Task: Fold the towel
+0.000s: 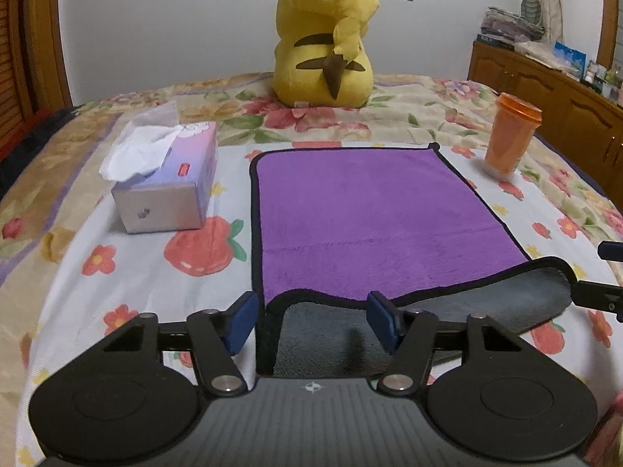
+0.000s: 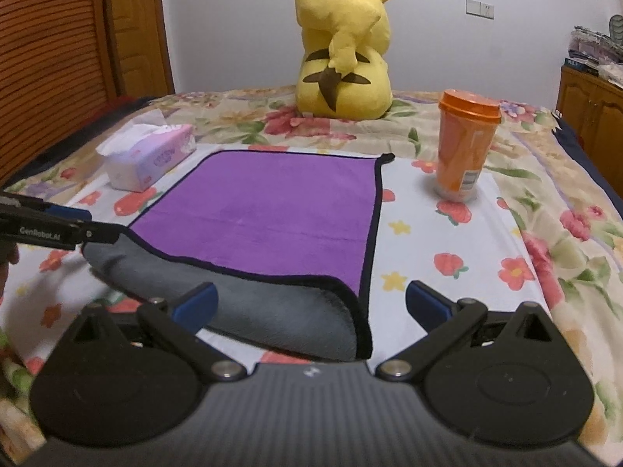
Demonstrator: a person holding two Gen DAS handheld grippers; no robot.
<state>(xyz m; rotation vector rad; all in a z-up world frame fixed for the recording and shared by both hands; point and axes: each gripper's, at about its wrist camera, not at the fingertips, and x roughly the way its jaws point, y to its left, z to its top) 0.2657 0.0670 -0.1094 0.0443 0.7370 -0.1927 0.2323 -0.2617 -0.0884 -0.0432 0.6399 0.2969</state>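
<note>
A purple towel with black edging and a grey underside lies on the floral bedsheet; it also shows in the right wrist view. Its near edge is raised and curled, showing the grey side. My left gripper is open, its blue pads either side of the near left corner. My right gripper is open around the near right corner. The lifted edge hangs between the jaws of both; no pad visibly presses it. The left gripper's fingers show at the left edge of the right wrist view.
A tissue box stands left of the towel. An orange lidded cup stands right of it. A yellow plush toy sits at the far side. Wooden cabinets line the right wall.
</note>
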